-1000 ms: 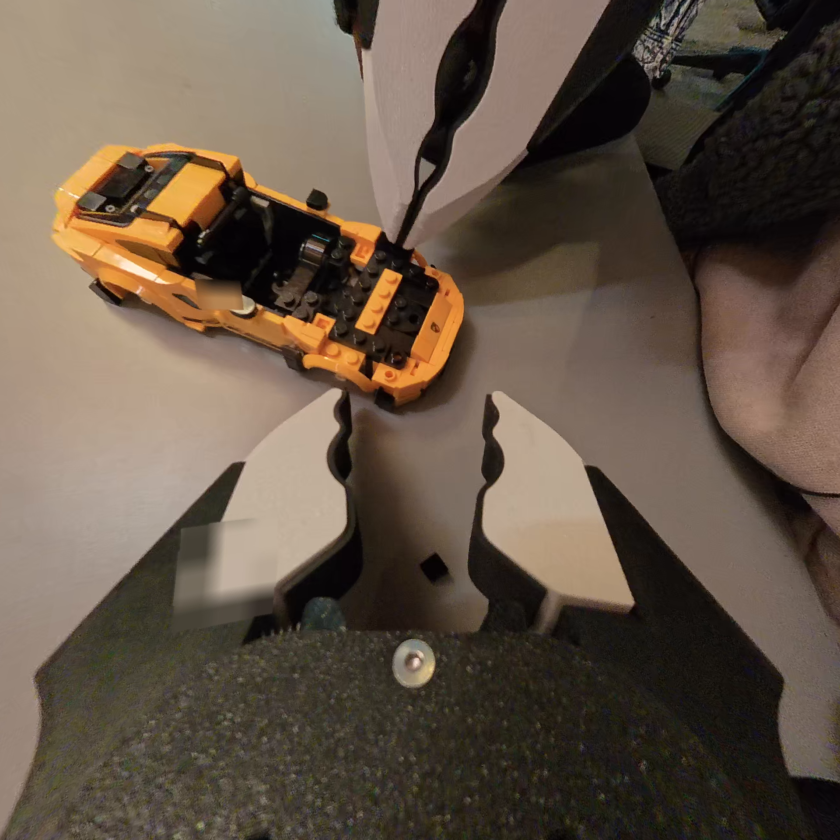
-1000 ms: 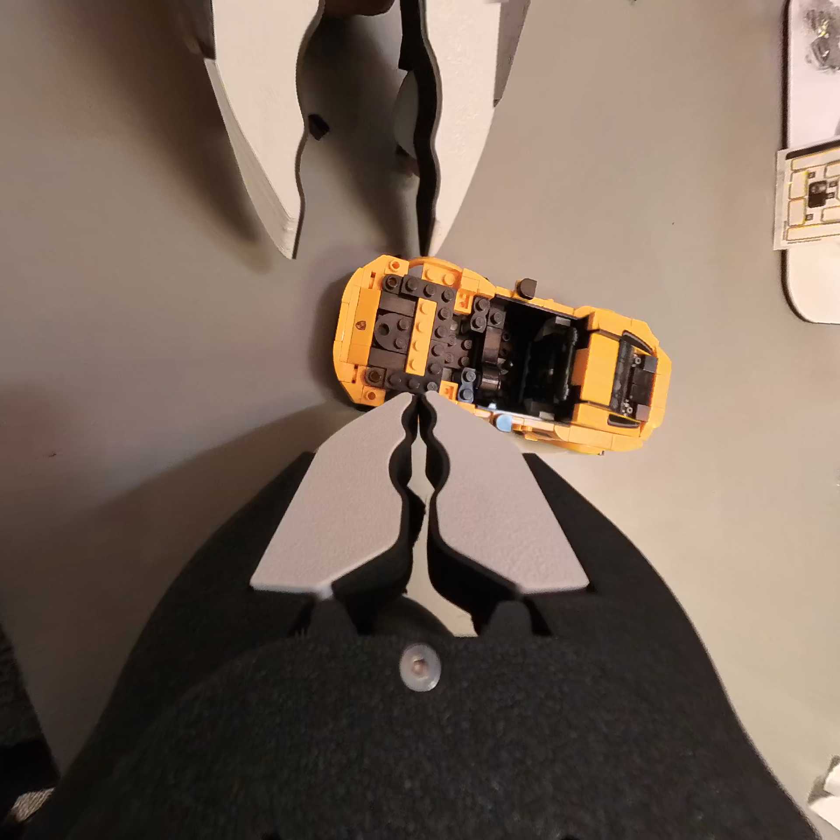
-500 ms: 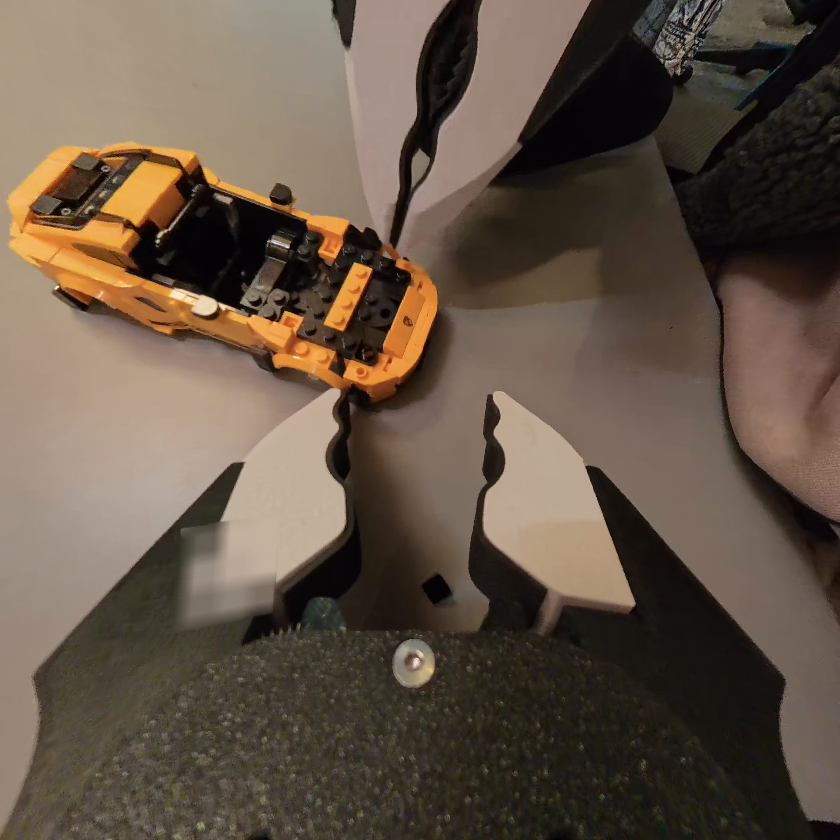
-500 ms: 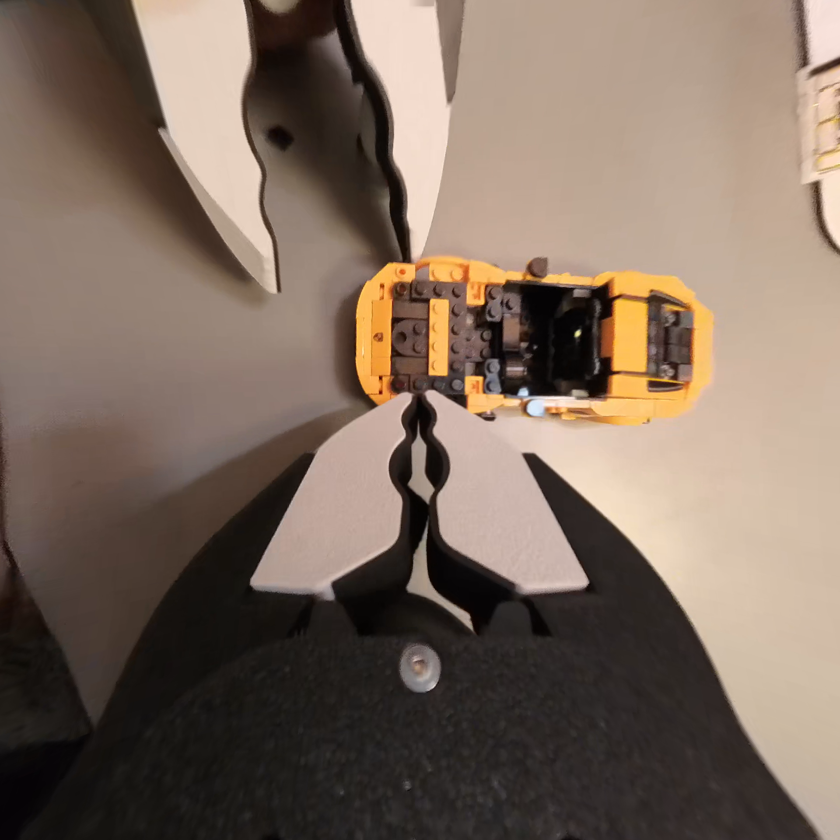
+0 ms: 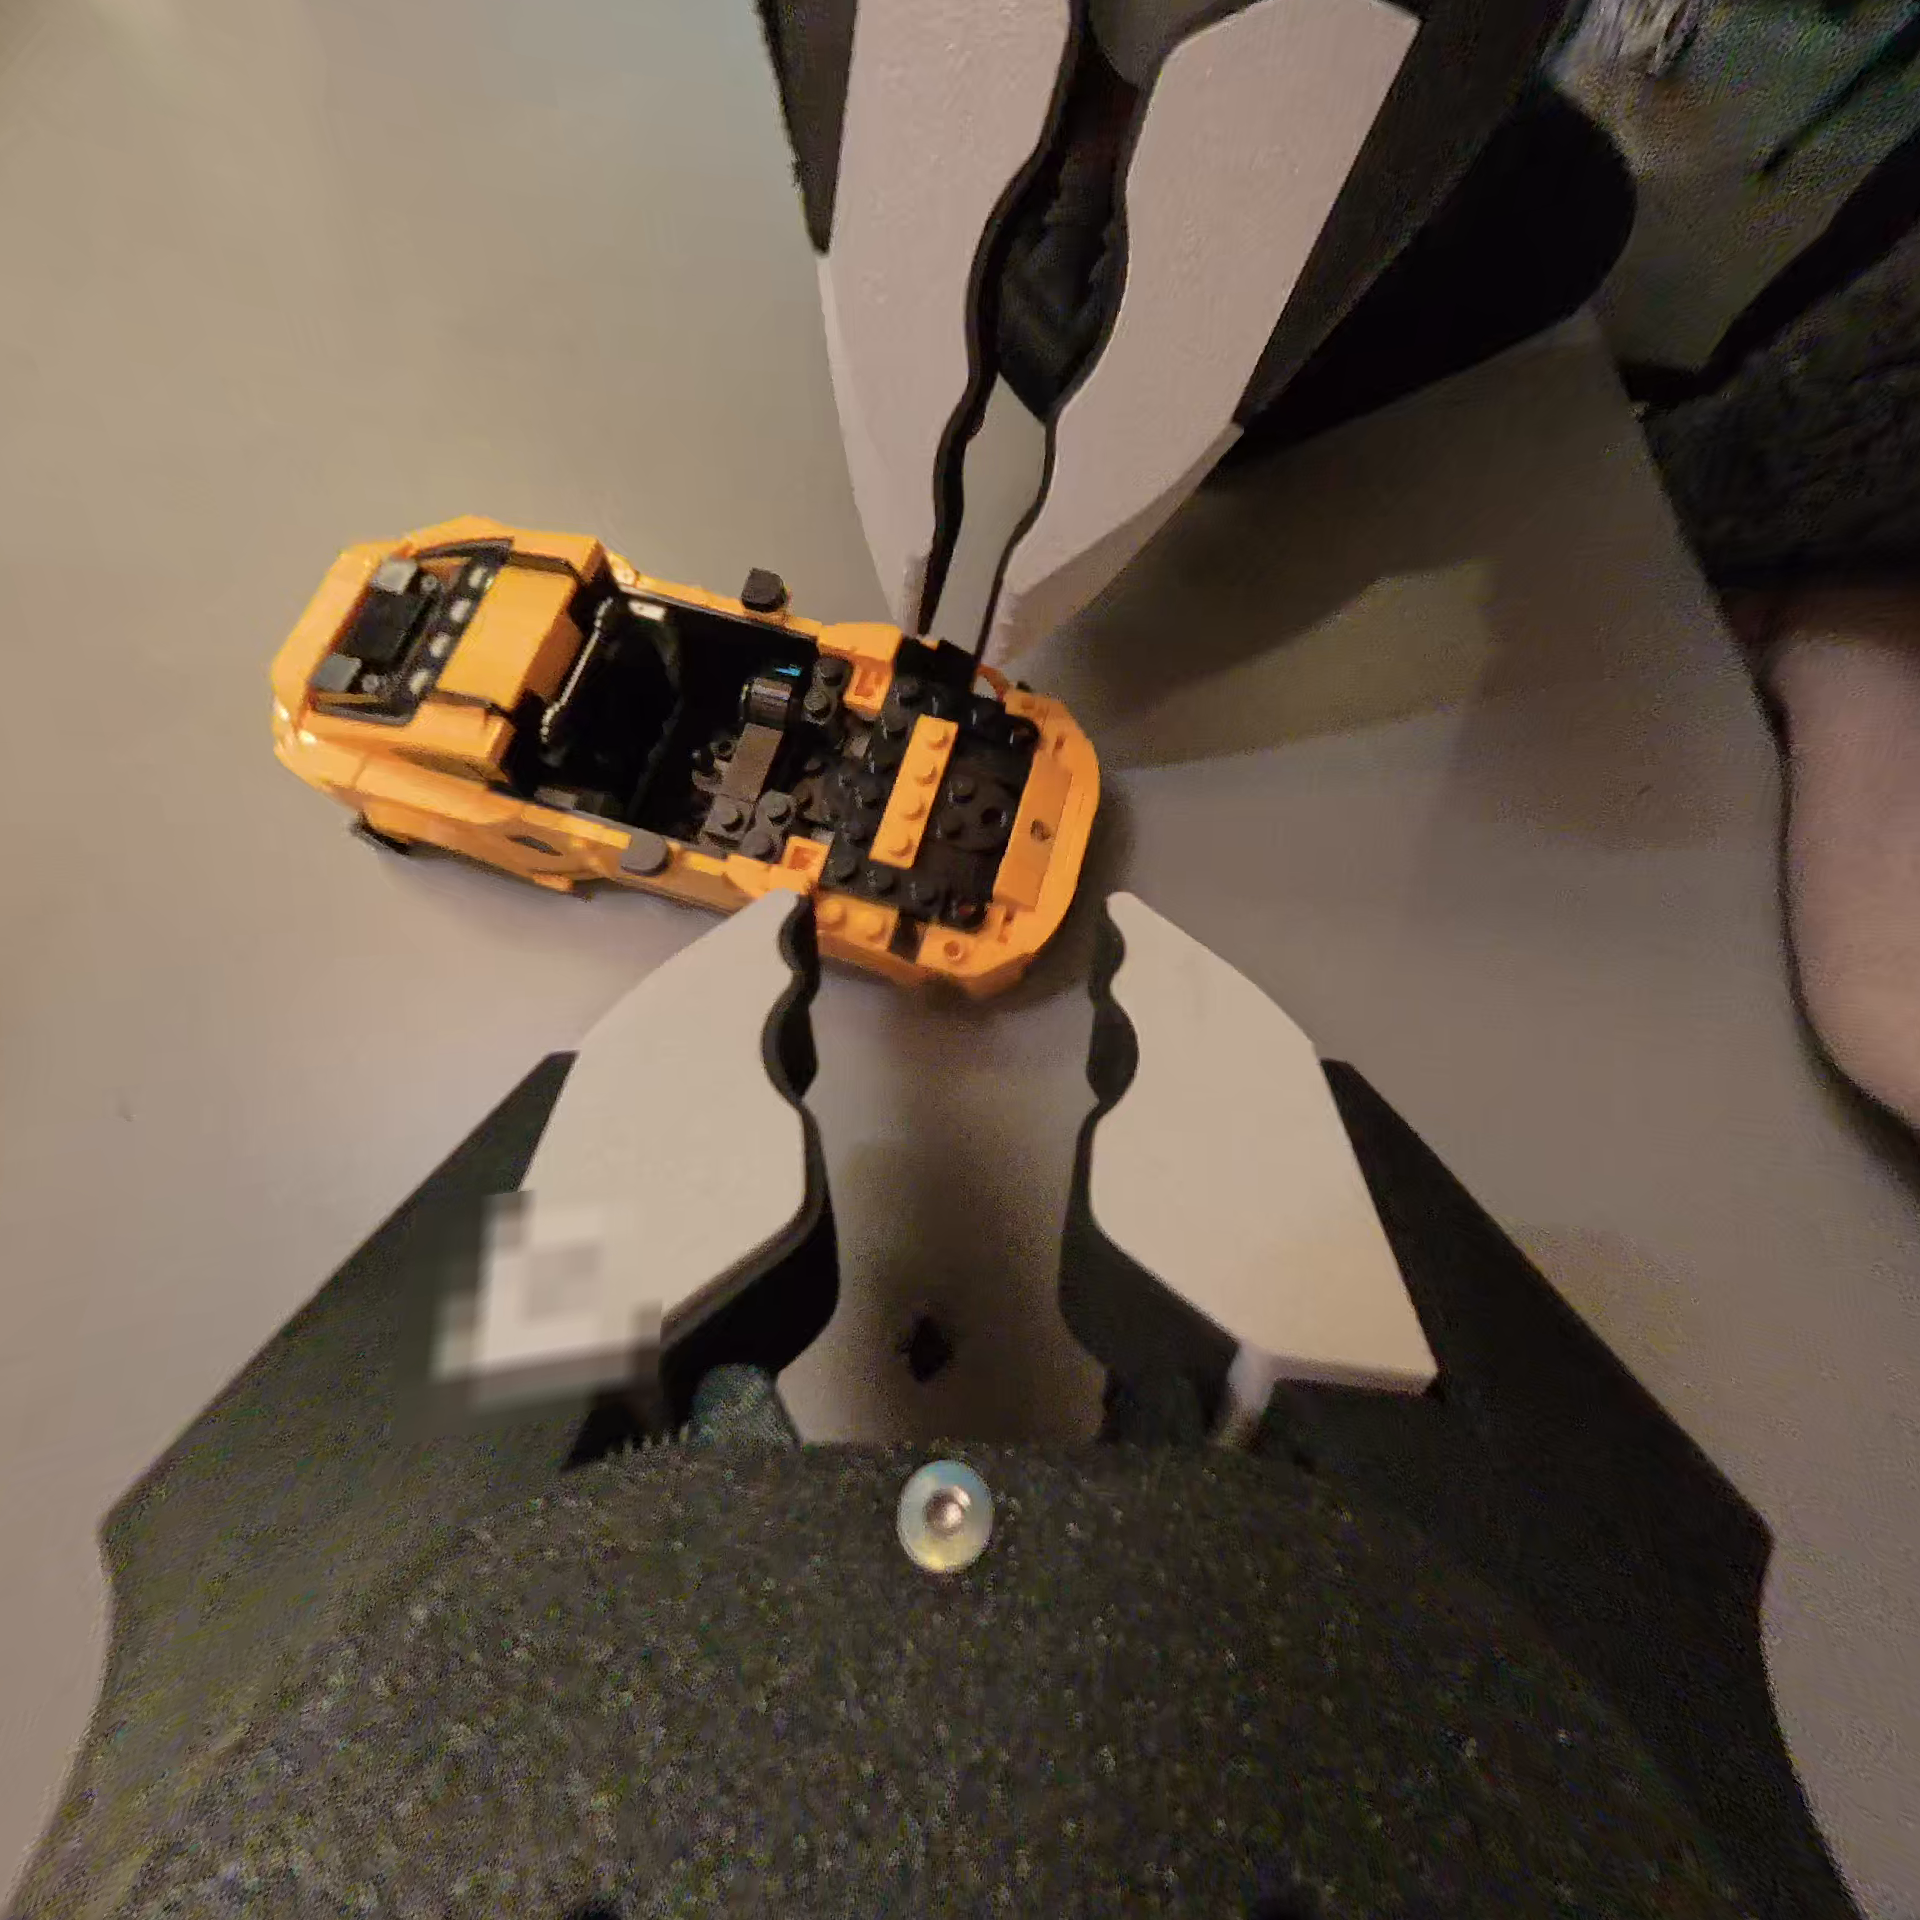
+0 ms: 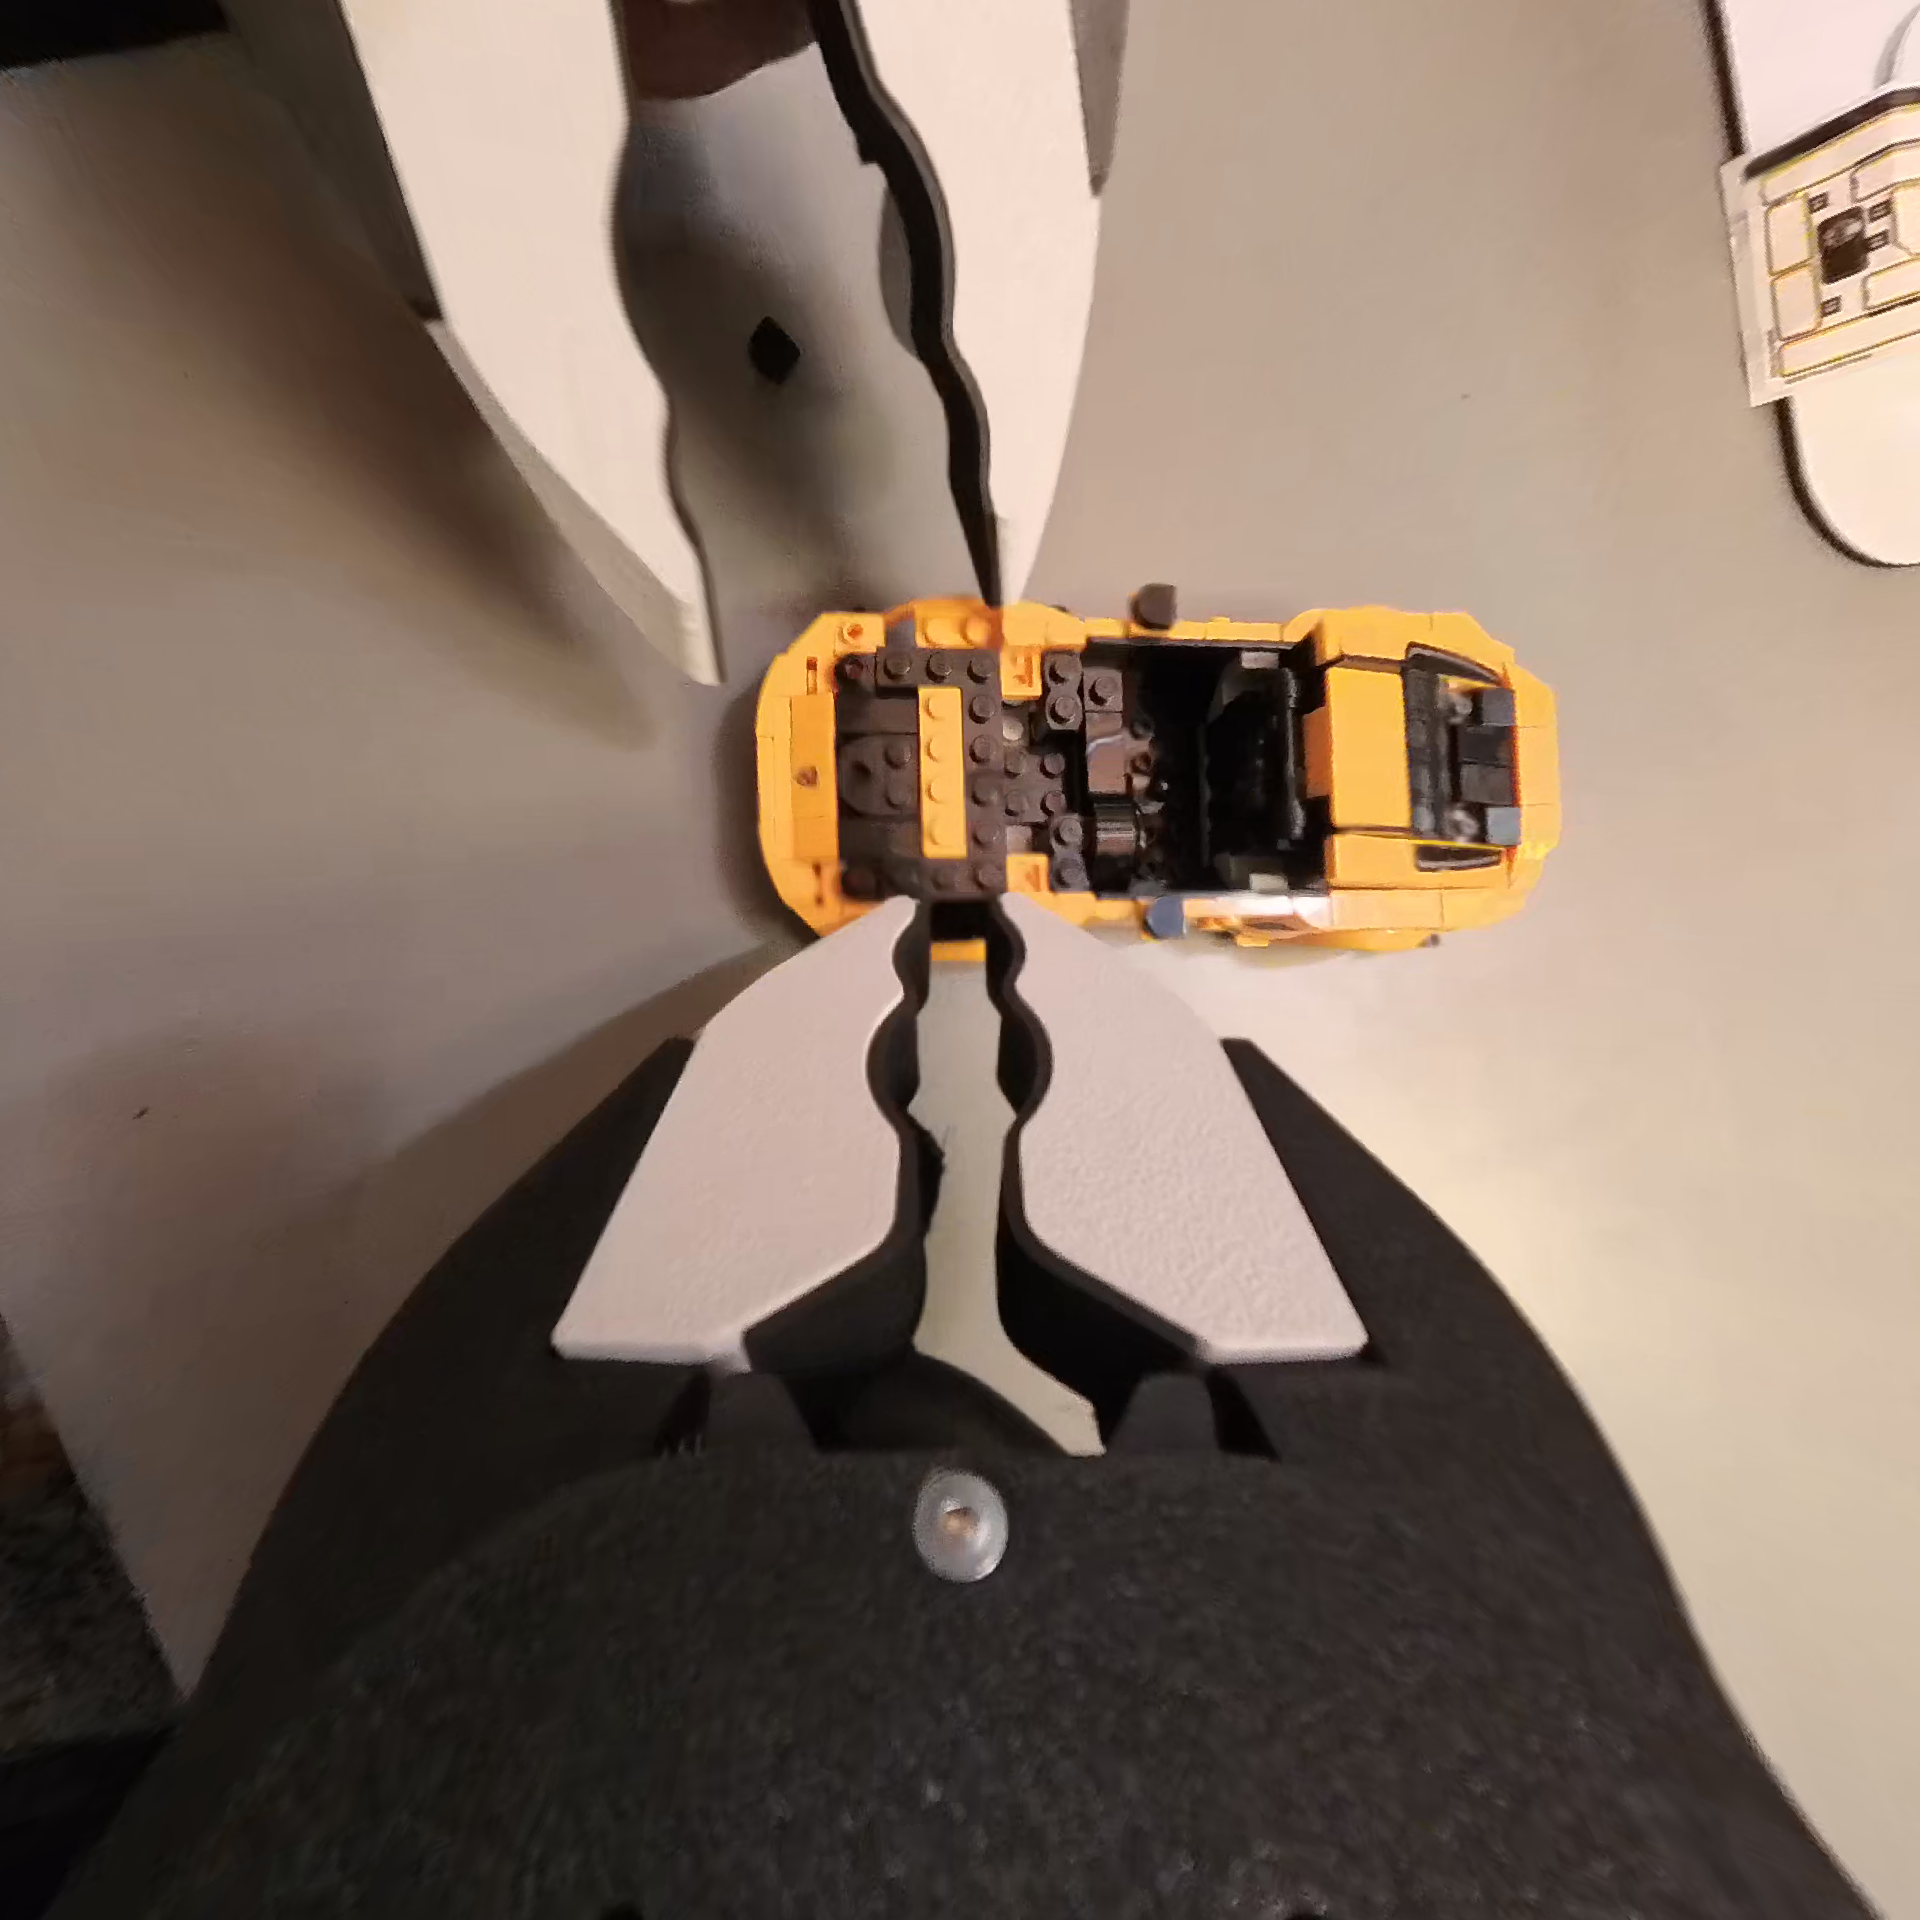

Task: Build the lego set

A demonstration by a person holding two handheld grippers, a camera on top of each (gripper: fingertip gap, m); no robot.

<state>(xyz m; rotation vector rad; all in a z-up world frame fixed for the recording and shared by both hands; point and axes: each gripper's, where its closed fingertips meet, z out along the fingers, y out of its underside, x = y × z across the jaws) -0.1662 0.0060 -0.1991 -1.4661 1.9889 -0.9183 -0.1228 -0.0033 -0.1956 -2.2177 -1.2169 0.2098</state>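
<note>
An orange and black lego car (image 5: 675, 748) lies on the grey table (image 5: 312, 312), roof off and studs showing. My left gripper (image 5: 956, 914) is open, with the car's front corner between its fingertips. My right gripper (image 5: 958, 639) comes in from the far side, jaws a narrow way apart around a black part on the car's side edge. In the right wrist view the car (image 6: 1143, 769) lies crosswise. My right gripper (image 6: 961, 920) straddles that black edge part, and the left gripper (image 6: 852, 634) stands open opposite. I cannot tell whether the right fingers press the part.
A small loose black piece (image 5: 925, 1345) lies on the table between my left fingers, also seen in the right wrist view (image 6: 771, 348). A white tray (image 6: 1870, 468) and a sticker sheet (image 6: 1829, 249) lie beyond the car's rear. A person's clothing (image 5: 1849, 883) borders the table edge. The gap from one gripper's tips to the other's is roughly 5 cm.
My right gripper's jaws have gone from shut to a narrow gap at the car's side. My left gripper has closed in, so the car's front corner now sits between its open fingers.
</note>
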